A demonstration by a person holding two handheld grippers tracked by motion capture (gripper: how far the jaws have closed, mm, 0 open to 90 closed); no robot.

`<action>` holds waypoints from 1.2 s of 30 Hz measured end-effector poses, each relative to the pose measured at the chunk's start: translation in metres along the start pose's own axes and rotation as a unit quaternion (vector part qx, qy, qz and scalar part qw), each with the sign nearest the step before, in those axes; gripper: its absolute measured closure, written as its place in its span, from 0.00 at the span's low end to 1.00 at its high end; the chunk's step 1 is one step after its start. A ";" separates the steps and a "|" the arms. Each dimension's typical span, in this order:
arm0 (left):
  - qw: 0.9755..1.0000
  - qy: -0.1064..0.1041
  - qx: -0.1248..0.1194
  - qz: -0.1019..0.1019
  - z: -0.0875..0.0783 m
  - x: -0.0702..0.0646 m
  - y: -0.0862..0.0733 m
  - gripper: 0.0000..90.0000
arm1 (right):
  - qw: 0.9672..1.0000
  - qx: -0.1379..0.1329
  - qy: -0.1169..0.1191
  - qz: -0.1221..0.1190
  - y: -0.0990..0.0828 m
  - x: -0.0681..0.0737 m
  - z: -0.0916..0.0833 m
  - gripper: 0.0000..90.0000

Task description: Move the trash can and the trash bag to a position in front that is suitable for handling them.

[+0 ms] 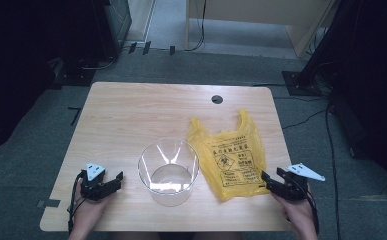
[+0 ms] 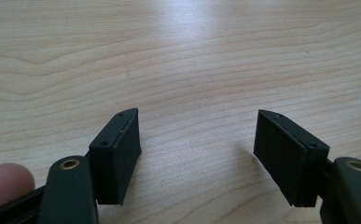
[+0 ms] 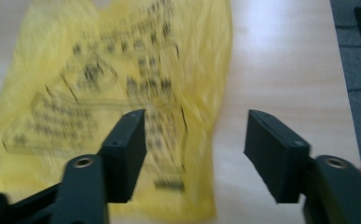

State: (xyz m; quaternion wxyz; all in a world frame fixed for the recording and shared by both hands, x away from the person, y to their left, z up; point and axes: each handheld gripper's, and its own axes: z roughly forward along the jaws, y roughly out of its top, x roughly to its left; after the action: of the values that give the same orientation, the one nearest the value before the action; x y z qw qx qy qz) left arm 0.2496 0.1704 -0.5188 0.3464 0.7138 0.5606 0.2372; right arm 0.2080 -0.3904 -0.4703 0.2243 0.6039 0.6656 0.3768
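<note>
On the pale wooden table (image 1: pixel 131 115), grey carpet (image 1: pixel 31 150) surrounds.

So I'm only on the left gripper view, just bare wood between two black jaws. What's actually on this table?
Observer: A clear plastic bin stands upright near the front edge of the table.
Operator: Anything else near it?
Observer: A yellow bag with black print lies flat just right of the bin.
Operator: Where's the other hand-held gripper?
Observer: The right hand-held gripper is at the bag's near right corner, jaws open, nothing between them.
Operator: And mine?
Observer: The left hand-held gripper sits left of the bin, open, apart from it.
</note>
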 end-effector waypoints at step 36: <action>1.000 -0.011 0.000 0.002 -0.001 0.000 -0.001 0.34 | 0.993 0.063 0.046 -0.094 -0.004 0.132 0.090 0.23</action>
State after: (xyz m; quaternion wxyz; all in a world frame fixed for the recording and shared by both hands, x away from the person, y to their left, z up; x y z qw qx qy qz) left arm 0.2485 0.1711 -0.5188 0.3525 0.7176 0.5548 0.2301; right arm 0.2514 -0.2412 -0.5079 0.1890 0.5336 0.7514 0.3390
